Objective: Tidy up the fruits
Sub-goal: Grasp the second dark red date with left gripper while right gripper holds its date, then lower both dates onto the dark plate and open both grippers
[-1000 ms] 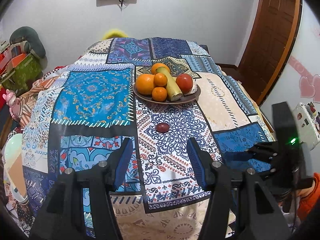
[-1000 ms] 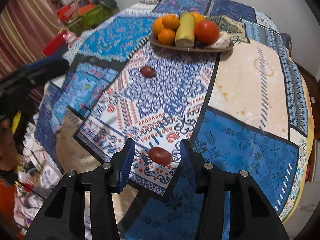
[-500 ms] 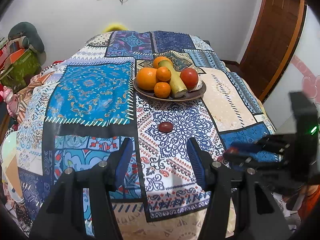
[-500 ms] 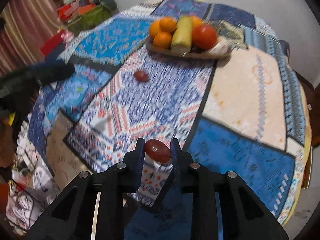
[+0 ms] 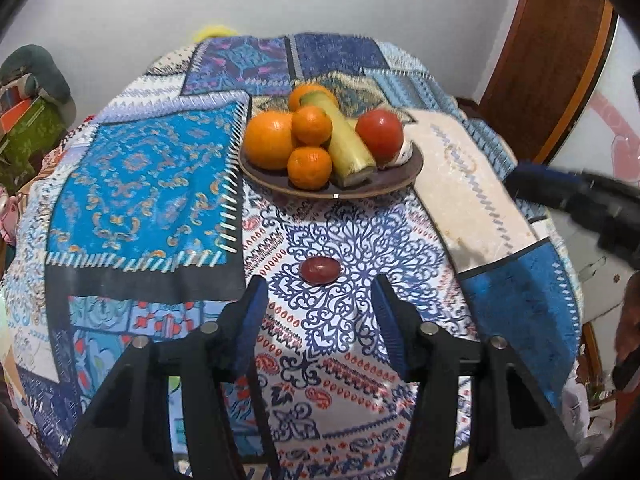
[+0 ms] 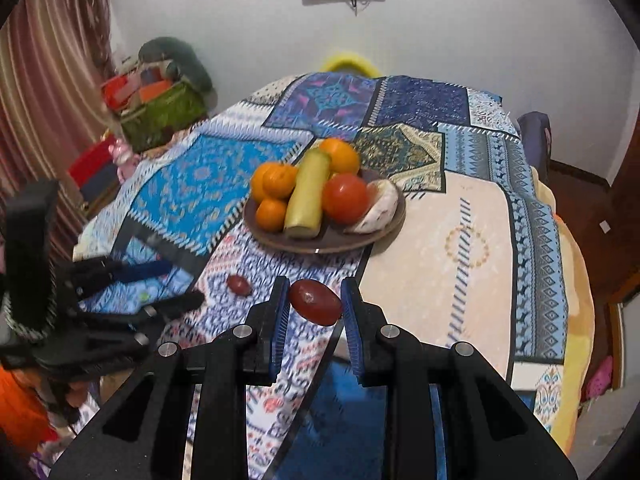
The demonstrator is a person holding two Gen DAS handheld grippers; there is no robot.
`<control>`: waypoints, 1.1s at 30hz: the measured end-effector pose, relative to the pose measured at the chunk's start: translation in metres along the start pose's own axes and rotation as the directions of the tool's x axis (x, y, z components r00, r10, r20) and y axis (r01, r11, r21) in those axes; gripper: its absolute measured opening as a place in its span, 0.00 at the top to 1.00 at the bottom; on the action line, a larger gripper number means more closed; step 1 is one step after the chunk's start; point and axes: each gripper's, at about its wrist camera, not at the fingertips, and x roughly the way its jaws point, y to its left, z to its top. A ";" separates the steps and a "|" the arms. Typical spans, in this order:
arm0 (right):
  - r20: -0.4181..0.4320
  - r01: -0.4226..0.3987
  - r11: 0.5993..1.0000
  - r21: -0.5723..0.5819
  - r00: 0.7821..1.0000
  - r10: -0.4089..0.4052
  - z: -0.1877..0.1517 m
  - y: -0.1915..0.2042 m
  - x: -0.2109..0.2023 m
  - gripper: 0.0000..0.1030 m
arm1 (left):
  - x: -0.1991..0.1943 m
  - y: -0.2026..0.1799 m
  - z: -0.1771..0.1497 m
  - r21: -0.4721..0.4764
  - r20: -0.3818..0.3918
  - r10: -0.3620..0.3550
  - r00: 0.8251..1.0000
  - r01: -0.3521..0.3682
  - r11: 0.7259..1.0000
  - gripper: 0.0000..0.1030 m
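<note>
Up close, glossy dark-red oval fruit point(image 6: 315, 302), right tongs point(image 6: 314, 312)

Plate point(image 5: 404, 184), mid-table toward the far edge, carries my oranges point(image 5: 269, 140), a long fruit point(image 5: 346, 140) and a tomato point(image 5: 379, 131). One date point(image 5: 320, 270) lies on the tablecloth point(image 5: 140, 168) before the plate; another point(image 6: 315, 307) sits between my right gripper point(image 6: 314, 300) fingers.
</note>
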 end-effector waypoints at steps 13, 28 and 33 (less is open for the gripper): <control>-0.004 -0.007 1.000 0.025 1.000 0.007 0.006 -0.024 0.036 0.77 | 0.055 0.003 0.012 -0.005 -0.061 -0.007 0.998 0.006 1.000 0.62; 0.017 -0.026 0.999 0.035 1.000 0.025 0.012 -0.032 0.047 0.77 | 0.036 0.001 0.028 -0.009 -0.001 -0.038 0.999 0.038 0.999 0.71; 0.034 -0.029 0.999 0.030 0.999 0.028 0.019 -0.029 0.051 0.77 | 0.029 -0.001 0.047 -0.011 0.052 -0.055 0.997 0.056 0.998 0.71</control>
